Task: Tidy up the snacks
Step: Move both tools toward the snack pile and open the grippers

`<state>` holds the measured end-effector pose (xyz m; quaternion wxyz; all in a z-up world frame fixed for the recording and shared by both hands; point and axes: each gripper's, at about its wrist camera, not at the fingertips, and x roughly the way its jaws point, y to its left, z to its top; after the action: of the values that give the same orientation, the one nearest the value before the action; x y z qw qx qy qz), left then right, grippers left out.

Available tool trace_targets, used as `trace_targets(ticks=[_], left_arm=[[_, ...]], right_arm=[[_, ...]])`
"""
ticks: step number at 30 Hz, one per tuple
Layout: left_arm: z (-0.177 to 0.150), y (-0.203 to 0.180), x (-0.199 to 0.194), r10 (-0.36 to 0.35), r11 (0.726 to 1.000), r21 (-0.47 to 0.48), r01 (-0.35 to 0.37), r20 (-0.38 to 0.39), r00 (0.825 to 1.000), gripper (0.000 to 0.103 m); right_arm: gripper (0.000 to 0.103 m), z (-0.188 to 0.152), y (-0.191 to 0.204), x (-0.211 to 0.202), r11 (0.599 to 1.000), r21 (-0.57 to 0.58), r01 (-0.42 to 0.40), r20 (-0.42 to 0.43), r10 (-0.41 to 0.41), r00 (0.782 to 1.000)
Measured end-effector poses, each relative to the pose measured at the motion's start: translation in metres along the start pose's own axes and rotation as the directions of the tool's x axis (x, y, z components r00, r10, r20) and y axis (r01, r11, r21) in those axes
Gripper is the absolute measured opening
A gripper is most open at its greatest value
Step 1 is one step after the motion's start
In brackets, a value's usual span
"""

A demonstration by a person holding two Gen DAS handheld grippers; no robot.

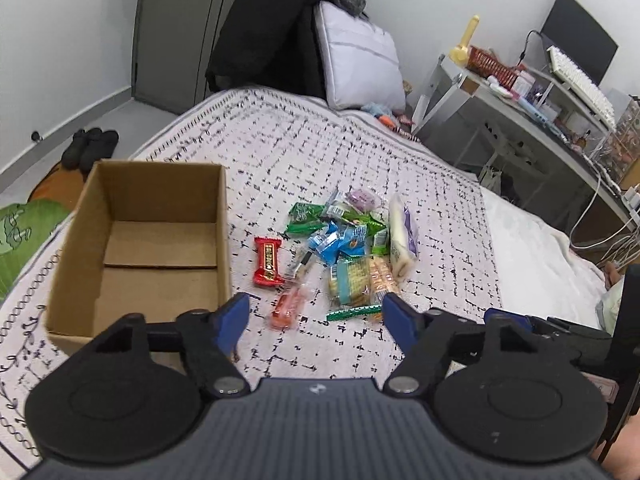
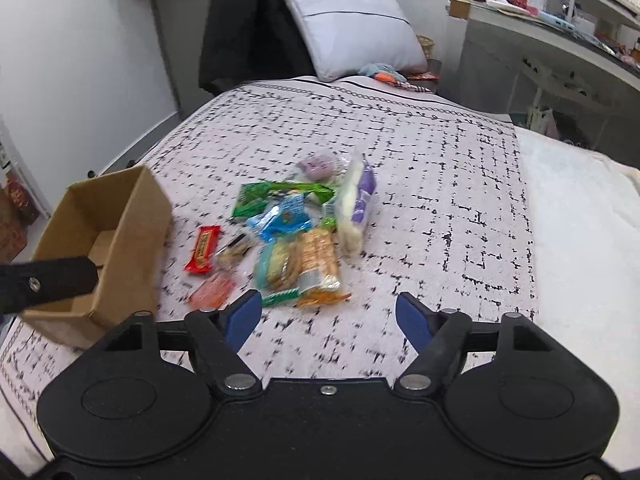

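Observation:
A heap of wrapped snacks lies on the patterned bedspread: a red bar, an orange packet, green and blue packets, cracker packs and a white-and-purple bag. To their left stands an open cardboard box with nothing inside. My left gripper is open, hovering just short of the heap. My right gripper is open too, near the cracker packs. The other gripper's black part shows at the box.
A grey pillow and dark clothing rest at the bed's head. A cluttered desk runs along the right. Shoes lie on the floor left. A white blanket covers the bed's right part.

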<state>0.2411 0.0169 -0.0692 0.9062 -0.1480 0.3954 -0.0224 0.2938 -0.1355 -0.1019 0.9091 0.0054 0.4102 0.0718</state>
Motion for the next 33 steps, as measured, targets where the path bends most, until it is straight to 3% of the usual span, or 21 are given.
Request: trace_targets(ticks=[8, 15, 22, 33], left_arm=[[0.007, -0.015, 0.044, 0.006, 1.000, 0.021, -0.004, -0.059, 0.998, 0.060], [0.009, -0.020, 0.081, 0.051, 0.999, 0.021, -0.049, -0.111, 0.993, 0.050], [0.010, -0.024, 0.115, 0.097, 0.995, 0.026, -0.094, -0.160, 0.982, 0.047], [0.009, -0.018, 0.150, 0.173, 0.985, 0.028, -0.171, -0.216, 0.961, 0.047]], right_arm=[[0.059, 0.003, -0.015, 0.040, 0.996, 0.090, -0.013, -0.073, 0.019, 0.997], [0.047, 0.000, -0.017, 0.075, 0.992, 0.117, -0.041, -0.137, 0.057, 0.989], [0.047, 0.003, -0.020, 0.099, 0.992, 0.118, -0.039, -0.151, 0.057, 0.987], [0.050, 0.013, -0.024, 0.125, 0.987, 0.128, -0.101, -0.153, 0.120, 0.981]])
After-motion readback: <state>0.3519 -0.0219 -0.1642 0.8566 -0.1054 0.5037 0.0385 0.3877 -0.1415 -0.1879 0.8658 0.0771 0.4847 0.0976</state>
